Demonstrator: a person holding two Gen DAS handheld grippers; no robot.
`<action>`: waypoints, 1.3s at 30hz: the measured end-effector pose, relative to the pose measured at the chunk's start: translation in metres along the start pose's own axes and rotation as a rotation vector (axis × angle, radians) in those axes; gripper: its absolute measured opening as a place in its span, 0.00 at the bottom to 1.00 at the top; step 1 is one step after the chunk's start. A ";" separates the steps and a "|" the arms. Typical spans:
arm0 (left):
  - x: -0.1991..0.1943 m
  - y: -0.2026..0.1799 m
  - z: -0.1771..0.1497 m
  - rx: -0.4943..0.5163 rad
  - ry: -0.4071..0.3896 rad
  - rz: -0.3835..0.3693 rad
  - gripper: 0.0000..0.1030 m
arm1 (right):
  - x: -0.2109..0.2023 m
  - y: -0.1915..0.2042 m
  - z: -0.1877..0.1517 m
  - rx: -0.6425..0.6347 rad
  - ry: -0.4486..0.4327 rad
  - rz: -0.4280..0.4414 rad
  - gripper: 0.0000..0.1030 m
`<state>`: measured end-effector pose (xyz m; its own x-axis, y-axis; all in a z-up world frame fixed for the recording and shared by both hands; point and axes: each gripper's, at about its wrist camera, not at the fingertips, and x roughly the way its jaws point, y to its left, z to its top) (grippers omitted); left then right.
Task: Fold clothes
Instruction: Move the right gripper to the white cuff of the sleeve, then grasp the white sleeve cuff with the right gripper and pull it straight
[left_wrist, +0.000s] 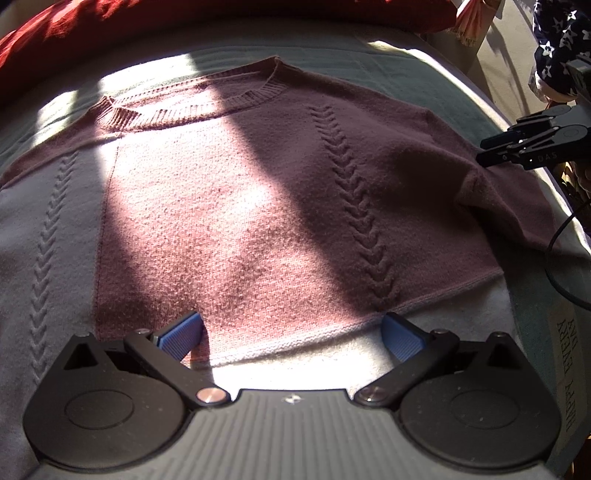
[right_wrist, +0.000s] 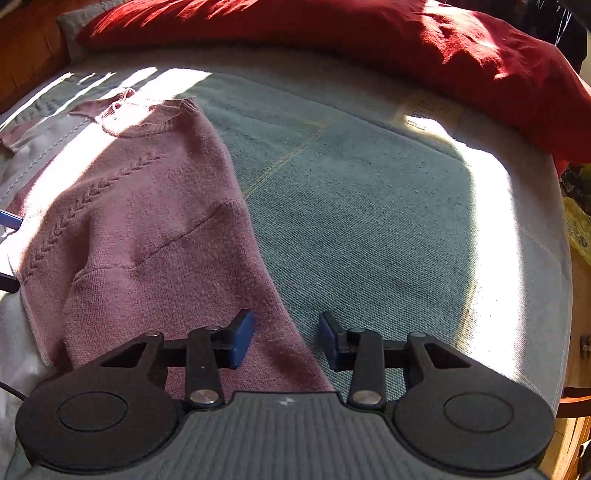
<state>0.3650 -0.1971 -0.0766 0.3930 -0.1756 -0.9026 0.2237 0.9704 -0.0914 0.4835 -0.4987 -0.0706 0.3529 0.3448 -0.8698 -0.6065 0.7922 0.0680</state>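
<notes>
A dusty pink knit sweater (left_wrist: 258, 206) lies flat on a grey-green bed cover (left_wrist: 406, 74), collar at the far side, hem toward me. My left gripper (left_wrist: 291, 332) is open, its blue pads at the hem edge. The sweater also shows in the right wrist view (right_wrist: 147, 229), with its sleeve folded over the body. My right gripper (right_wrist: 286, 339) is open, straddling the sweater's right edge; it also shows in the left wrist view (left_wrist: 517, 147) at the sweater's right side.
A red blanket (right_wrist: 406, 40) lies along the far side of the bed. The bed cover (right_wrist: 369, 221) spreads to the right of the sweater. A dark star-patterned cloth (left_wrist: 557, 40) and a black cable (left_wrist: 557, 258) are at the right edge.
</notes>
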 end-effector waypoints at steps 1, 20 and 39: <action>0.000 0.000 0.000 0.001 0.002 0.000 0.99 | 0.000 0.003 0.000 -0.012 0.012 0.007 0.38; -0.005 0.008 0.015 -0.056 0.014 -0.005 0.99 | -0.001 0.011 0.022 -0.115 0.035 -0.280 0.00; 0.003 0.004 0.016 0.034 0.029 0.020 0.99 | -0.098 -0.044 -0.117 0.363 0.086 -0.293 0.49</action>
<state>0.3812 -0.1969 -0.0728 0.3718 -0.1508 -0.9160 0.2462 0.9674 -0.0593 0.3928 -0.6262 -0.0456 0.4027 0.0495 -0.9140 -0.1965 0.9799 -0.0336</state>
